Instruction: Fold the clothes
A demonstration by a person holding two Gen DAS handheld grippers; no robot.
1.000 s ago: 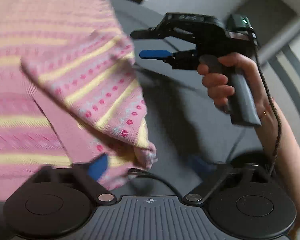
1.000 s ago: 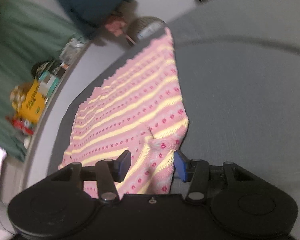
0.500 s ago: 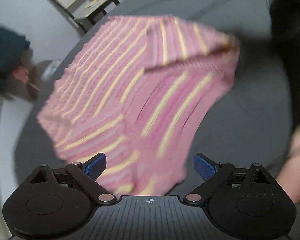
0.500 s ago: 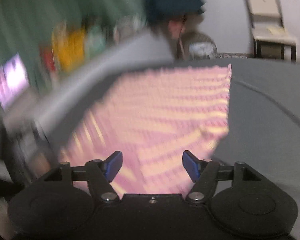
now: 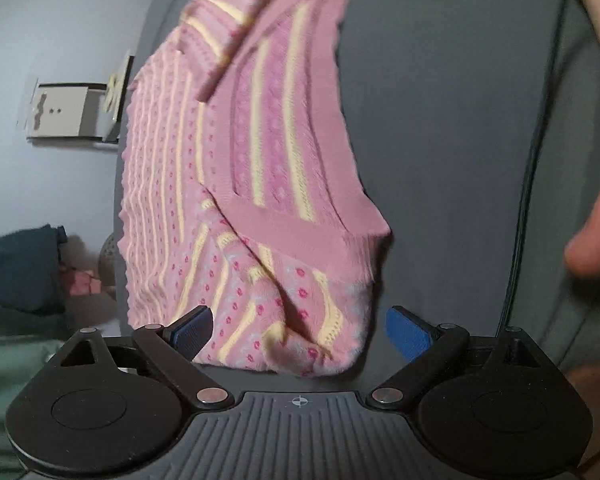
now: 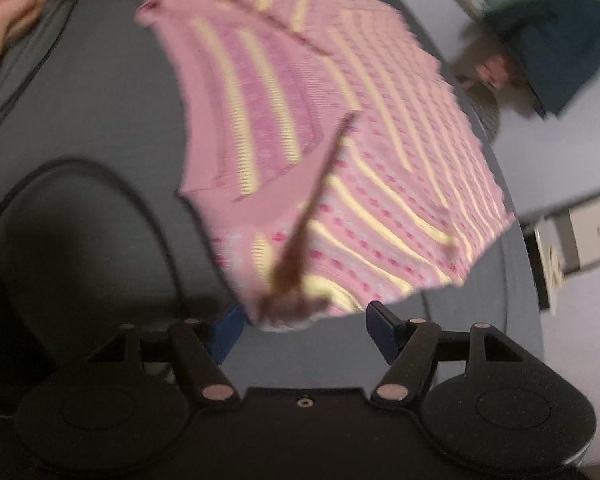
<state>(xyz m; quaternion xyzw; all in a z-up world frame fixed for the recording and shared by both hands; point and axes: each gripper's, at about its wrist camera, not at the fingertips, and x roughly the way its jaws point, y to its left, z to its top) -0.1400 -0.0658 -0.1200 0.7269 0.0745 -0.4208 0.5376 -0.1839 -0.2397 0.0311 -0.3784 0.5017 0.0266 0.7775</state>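
A grey table [image 5: 440,120] carries the pink striped sweater [image 5: 236,168], partly folded, its long axis running straight away from both tools. The left gripper [image 5: 299,330] stands wide apart, the sweater's near folded end between its tips. The right gripper [image 6: 304,330], also wide, faces another corner; neither holds anything.
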